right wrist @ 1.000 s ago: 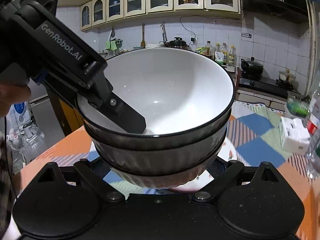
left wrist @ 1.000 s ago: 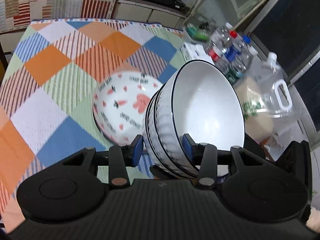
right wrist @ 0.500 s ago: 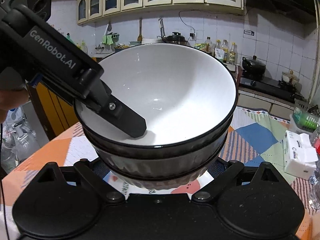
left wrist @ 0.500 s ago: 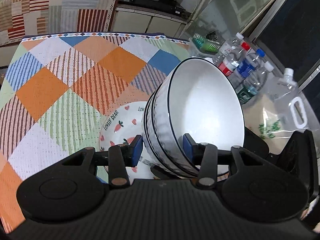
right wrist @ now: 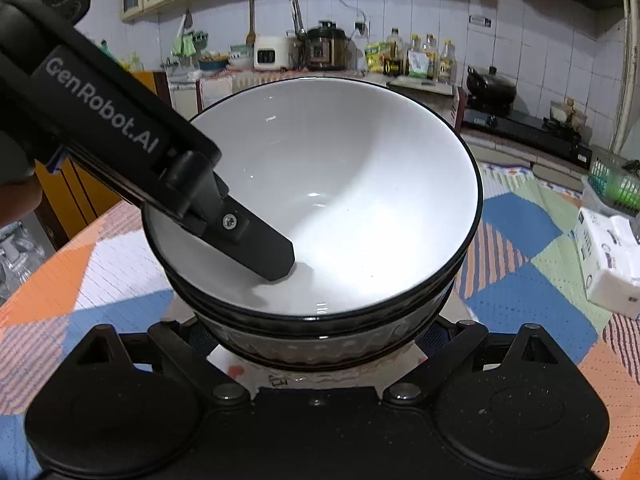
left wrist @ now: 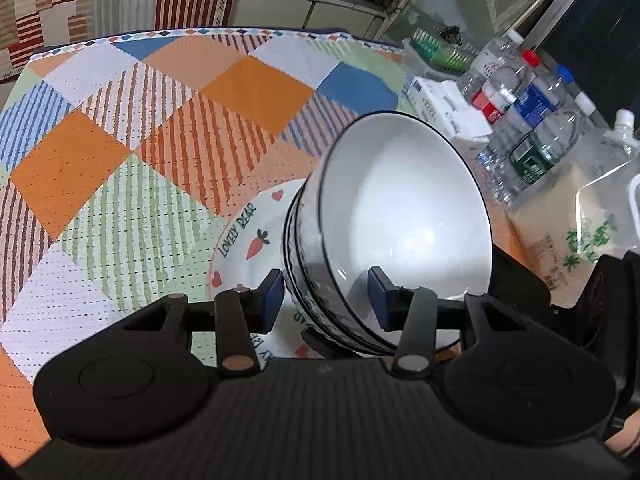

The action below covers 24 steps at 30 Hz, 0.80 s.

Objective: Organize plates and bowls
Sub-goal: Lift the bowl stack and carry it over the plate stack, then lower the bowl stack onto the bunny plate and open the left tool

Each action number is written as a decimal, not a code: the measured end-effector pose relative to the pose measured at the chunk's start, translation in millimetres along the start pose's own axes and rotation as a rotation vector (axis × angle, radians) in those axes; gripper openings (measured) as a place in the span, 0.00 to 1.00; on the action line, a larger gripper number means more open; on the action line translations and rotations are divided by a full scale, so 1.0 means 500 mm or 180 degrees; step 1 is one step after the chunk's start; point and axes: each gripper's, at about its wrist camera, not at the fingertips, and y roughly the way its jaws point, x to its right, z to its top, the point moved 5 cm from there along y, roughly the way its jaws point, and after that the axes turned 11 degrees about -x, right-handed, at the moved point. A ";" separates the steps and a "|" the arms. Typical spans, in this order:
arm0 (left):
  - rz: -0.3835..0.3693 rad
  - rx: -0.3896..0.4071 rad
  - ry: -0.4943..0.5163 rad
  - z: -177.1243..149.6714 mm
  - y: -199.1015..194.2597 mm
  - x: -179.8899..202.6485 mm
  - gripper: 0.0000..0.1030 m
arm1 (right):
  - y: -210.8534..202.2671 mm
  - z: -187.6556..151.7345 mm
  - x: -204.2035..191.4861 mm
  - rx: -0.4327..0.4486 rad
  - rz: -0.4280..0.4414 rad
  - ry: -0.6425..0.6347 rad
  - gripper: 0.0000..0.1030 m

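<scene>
Left wrist view: stack of bowls [left wrist: 404, 216] sits between the left gripper [left wrist: 326, 294] fingers, one blue pad [left wrist: 275, 288] just outside the ribbed wall, the other pad [left wrist: 378, 292] inside the top bowl against its inner wall; the jaws are opening, and a sliver of gap shows at the outer pad, so the rim is no longer firmly clamped. Stack tilts toward the right of the frame, above a cartoon plate [left wrist: 248, 240] printed with "LOVELY BEAR", a carrot and hearts, which lies flat on the tablecloth [left wrist: 160, 140]. Right wrist view: same stack fills the centre, its base low between the right gripper [right wrist: 316, 344] linkages; the fingertips are hidden under the bowls, so whether this one grips cannot be told. Left gripper's black finger [right wrist: 256, 244] reaches over the rim into the bowl. Bowls: glossy white glaze inside, thin dark rim line, fluted dark-and-white outer walls, round and deep, nested closely. Cloth: woven, perforated texture, diamond patchwork of orange, blue, green and striped panels. Near the table's far right edge: a tissue pack [right wrist: 604, 252], clear plastic water bottles [left wrist: 532, 120], a green basket [right wrist: 616, 184].
</scene>
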 end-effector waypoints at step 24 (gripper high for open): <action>0.0117 0.0247 -0.0175 -0.032 0.033 -0.004 0.44 | 0.040 -0.021 -0.008 -0.0193 -0.0300 0.0020 0.95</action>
